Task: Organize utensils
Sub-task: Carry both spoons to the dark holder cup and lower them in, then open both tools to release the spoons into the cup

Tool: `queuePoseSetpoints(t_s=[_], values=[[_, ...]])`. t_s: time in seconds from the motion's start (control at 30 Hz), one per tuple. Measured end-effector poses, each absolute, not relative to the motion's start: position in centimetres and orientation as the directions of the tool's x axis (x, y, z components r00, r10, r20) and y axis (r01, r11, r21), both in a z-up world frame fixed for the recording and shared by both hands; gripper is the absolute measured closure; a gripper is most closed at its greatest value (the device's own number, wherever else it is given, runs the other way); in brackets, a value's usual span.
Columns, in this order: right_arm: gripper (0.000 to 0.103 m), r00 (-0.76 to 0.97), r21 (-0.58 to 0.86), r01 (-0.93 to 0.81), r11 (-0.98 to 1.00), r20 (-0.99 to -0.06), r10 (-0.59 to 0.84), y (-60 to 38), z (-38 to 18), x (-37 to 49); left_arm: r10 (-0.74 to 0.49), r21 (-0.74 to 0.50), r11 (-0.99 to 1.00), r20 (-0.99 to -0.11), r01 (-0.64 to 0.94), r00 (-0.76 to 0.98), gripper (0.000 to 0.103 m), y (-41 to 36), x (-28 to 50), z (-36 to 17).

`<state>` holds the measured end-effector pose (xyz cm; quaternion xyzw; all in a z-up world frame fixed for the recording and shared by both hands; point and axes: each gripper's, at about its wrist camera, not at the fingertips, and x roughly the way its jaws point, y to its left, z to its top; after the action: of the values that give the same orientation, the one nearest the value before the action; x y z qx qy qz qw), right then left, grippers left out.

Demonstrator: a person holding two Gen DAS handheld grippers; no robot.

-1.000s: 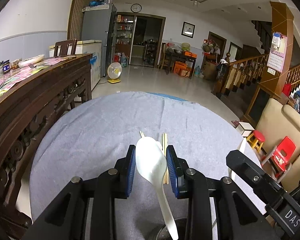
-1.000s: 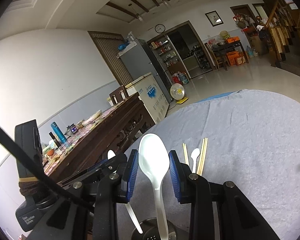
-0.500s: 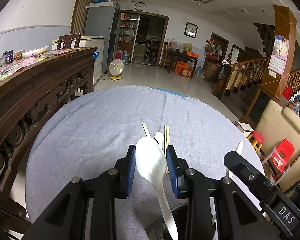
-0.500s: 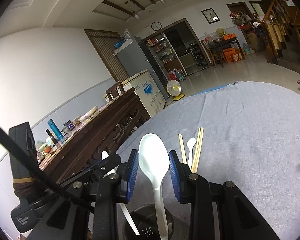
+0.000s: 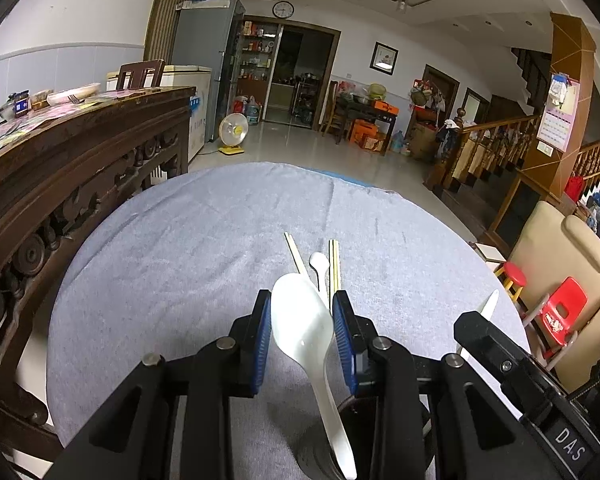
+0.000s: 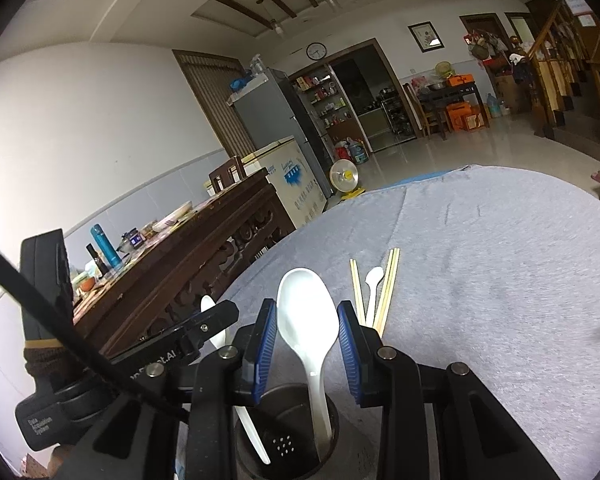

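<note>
Fingers of the left gripper (image 5: 302, 334) and the right gripper (image 6: 307, 340) each clamp a white spoon (image 5: 304, 320) over the dark holder (image 6: 288, 432) at the worktop's near edge; next, I judge, release both spoons inside.

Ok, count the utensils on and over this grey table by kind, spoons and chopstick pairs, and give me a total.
Large white spoons: 2
Small white spoon: 1
Chopstick pairs: 2
Total: 5
</note>
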<state>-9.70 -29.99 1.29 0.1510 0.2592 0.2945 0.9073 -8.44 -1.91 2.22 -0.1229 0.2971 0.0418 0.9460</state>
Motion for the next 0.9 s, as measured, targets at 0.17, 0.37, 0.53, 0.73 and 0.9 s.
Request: queuePoseSetpoints(t_s=[0.17, 0.37, 0.53, 0.73, 0.9], values=[[0.070, 0.698, 0.405, -0.459, 0.791, -0.386, 0.603, -30.2, 1.5, -10.3, 0.001, -0.207, 0.968, -0.564, -0.142, 0.826, 0.071, -2.1, -8.9, 2.3], [0.070, 0.701, 0.389, -0.461, 0.798, -0.392, 0.596, -30.4, 1.5, -10.8, -0.012, -0.212, 0.968, -0.566, -0.132, 0.824, 0.071, -2.5, -9.9, 1.9], [0.070, 0.699, 0.388, -0.461, 0.798, -0.396, 0.596, -30.4, 1.4, -11.0, -0.016, -0.204, 0.972, -0.563, -0.120, 0.826, 0.071, -2.9, -10.6, 1.7], [0.070, 0.699, 0.380, -0.464, 0.800, -0.397, 0.595, -30.3, 1.3, -11.1, -0.029, -0.207, 0.973, -0.562, -0.106, 0.827, 0.071, -3.3, -11.0, 1.7], [0.070, 0.699, 0.379, -0.462, 0.802, -0.401, 0.592, -30.3, 1.2, -11.2, -0.042, -0.211, 0.973, -0.565, -0.095, 0.824, 0.071, -3.4, -11.3, 1.7]])
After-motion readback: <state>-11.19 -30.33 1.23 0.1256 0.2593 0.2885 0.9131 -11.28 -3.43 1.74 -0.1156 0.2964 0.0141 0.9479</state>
